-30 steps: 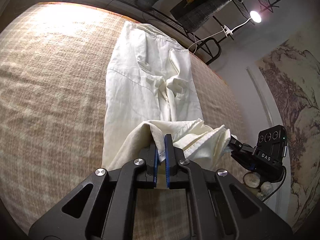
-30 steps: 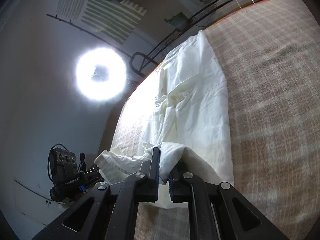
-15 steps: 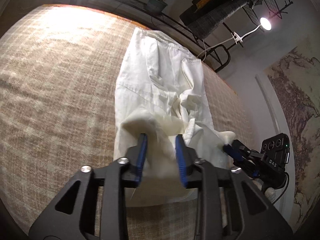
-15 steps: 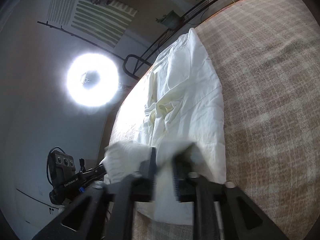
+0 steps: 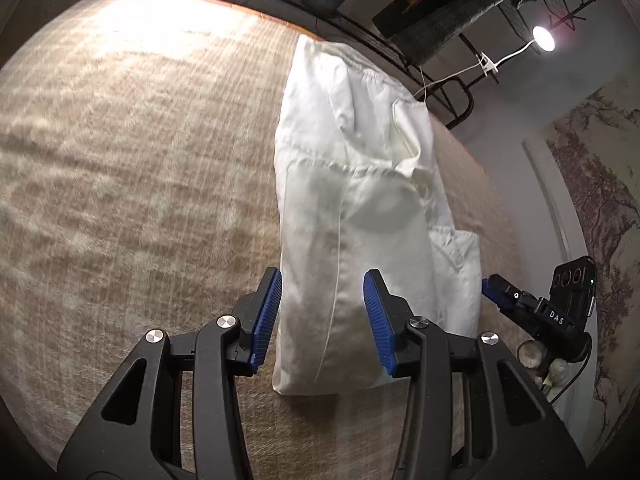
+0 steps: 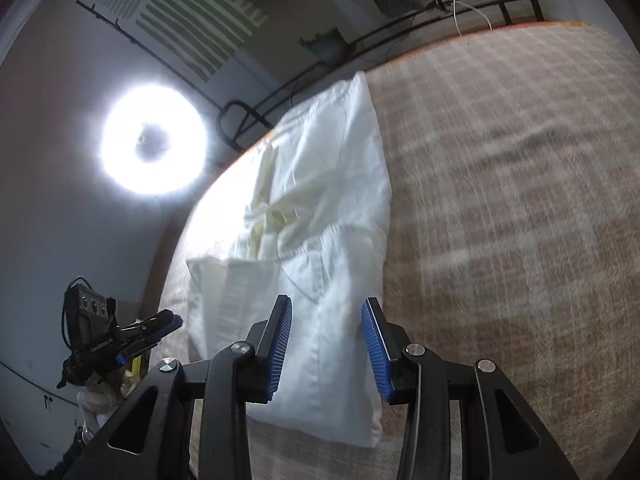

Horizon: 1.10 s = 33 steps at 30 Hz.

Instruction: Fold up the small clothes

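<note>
White garment (image 5: 360, 216) folded on mat, left gripper (image 5: 323, 316) and right gripper (image 6: 326, 344) wide, above near edge

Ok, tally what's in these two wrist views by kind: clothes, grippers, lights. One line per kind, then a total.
White garments: 1, the white garment lying flat on the tan plaid cover
Grippers: 2, left gripper and right gripper, both open
Lights: 2, ring light and clip lamp
Total: 5
</note>
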{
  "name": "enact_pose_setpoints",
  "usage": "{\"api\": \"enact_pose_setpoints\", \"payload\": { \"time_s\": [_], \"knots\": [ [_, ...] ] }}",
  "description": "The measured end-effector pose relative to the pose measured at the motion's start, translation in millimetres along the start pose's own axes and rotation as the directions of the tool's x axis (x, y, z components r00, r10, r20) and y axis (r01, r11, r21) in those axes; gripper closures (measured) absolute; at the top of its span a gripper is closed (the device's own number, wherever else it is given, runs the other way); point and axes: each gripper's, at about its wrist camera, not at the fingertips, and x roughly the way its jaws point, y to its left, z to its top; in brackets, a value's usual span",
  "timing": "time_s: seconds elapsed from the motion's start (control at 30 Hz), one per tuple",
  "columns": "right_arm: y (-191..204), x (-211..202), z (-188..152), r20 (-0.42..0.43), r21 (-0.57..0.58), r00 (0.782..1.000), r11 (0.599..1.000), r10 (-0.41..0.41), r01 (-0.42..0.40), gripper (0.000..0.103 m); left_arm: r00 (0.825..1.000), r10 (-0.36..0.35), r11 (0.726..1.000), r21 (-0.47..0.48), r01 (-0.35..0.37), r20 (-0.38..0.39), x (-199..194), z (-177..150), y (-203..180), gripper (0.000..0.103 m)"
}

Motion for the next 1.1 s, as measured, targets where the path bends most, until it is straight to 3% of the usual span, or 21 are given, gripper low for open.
{"api": "enact_pose_setpoints", "payload": {
  "time_s": [0.17, 0.2, 0.23, 0.27, 0.33, 0.4, 0.47, 0.53, 0.63, 0.7, 0.8, 0.9, 0.93, 0.97, 1.03, 1.1],
  "knots": [
    [5, 7, -2, -0.018, -0.055, 0.999, 0.997, -0.046, 0.045, 0.071, 1.000, 0.007, 0.994, 0.111, -0.007, 0.004, 9, -4, -19, 0.060],
    [8, 8, -3, -0.016, -0.075, 0.999, 0.996, -0.050, 0.049, 0.075, 1.000, 0.011, 0.992, 0.129, -0.012, 0.001, 11, -4, -21, 0.066],
    [10, 9, -3, -0.017, -0.090, 0.998, 0.995, -0.053, 0.051, 0.077, 1.000, 0.016, 0.990, 0.141, -0.015, -0.004, 14, -5, -22, 0.088],
    [13, 10, -4, -0.019, -0.108, 0.998, 0.993, -0.054, 0.052, 0.086, 1.000, 0.020, 0.990, 0.143, -0.017, -0.016, 17, -5, -22, 0.093],
    [15, 10, -7, -0.022, -0.132, 0.998, 0.990, -0.054, 0.051, 0.092, 1.000, -0.012, 0.993, 0.118, 0.014, -0.019, 15, -5, -17, 0.096],
    [14, 6, -8, -0.015, -0.129, 1.000, 0.991, -0.023, 0.020, 0.095, 0.996, -0.090, 0.991, 0.096, 0.091, -0.018, 8, -2, -13, 0.097],
    [5, -2, -5, -0.003, -0.082, 0.996, 0.992, 0.092, -0.092, 0.096, 0.974, -0.225, 0.974, 0.047, 0.223, 0.020, -5, 2, -4, 0.097],
    [-5, -8, -2, 0.026, -0.053, 0.984, 0.984, 0.174, -0.172, 0.097, 0.961, -0.272, 0.962, 0.025, 0.271, 0.044, -10, 5, 5, 0.097],
    [-22, -5, 2, 0.045, -0.007, 0.968, 0.969, 0.246, -0.246, 0.097, 0.976, -0.219, 0.976, -0.008, 0.219, 0.017, 7, 7, 22, 0.097],
    [-29, 9, 4, 0.014, 0.011, 0.982, 0.982, 0.187, -0.187, 0.097, 0.981, -0.196, 0.980, -0.047, 0.195, -0.012, 20, 8, 31, 0.097],
    [-34, 23, 4, -0.017, 0.012, 0.992, 0.992, 0.125, -0.124, 0.097, 0.989, -0.148, 0.989, -0.020, 0.147, -0.025, 29, 8, 30, 0.095],
    [-23, 26, 6, -0.028, -0.057, 0.998, 0.997, 0.048, -0.049, 0.095, 0.993, -0.114, 0.993, 0.015, 0.114, -0.023, 28, 9, 21, 0.094],
    [-20, 27, 6, -0.029, -0.076, 0.999, 0.997, 0.025, -0.028, 0.094, 0.995, -0.100, 0.995, 0.014, 0.100, -0.021, 27, 10, 20, 0.089],
    [-19, 28, 7, -0.028, -0.082, 1.000, 0.997, 0.004, -0.006, 0.094, 0.996, -0.085, 0.996, 0.005, 0.085, -0.015, 27, 12, 19, 0.074],
    [-20, 28, 8, -0.024, -0.065, 1.000, 0.998, 0.007, -0.009, 0.093, 0.998, -0.059, 0.998, -0.019, 0.060, 0.009, 25, 16, 21, 0.055],
    [-22, 27, 10, -0.023, -0.050, 1.000, 0.999, 0.002, -0.003, 0.078, 0.996, -0.089, 0.995, -0.043, 0.090, 0.020, 26, 17, 27, 0.055]
  ]
}}
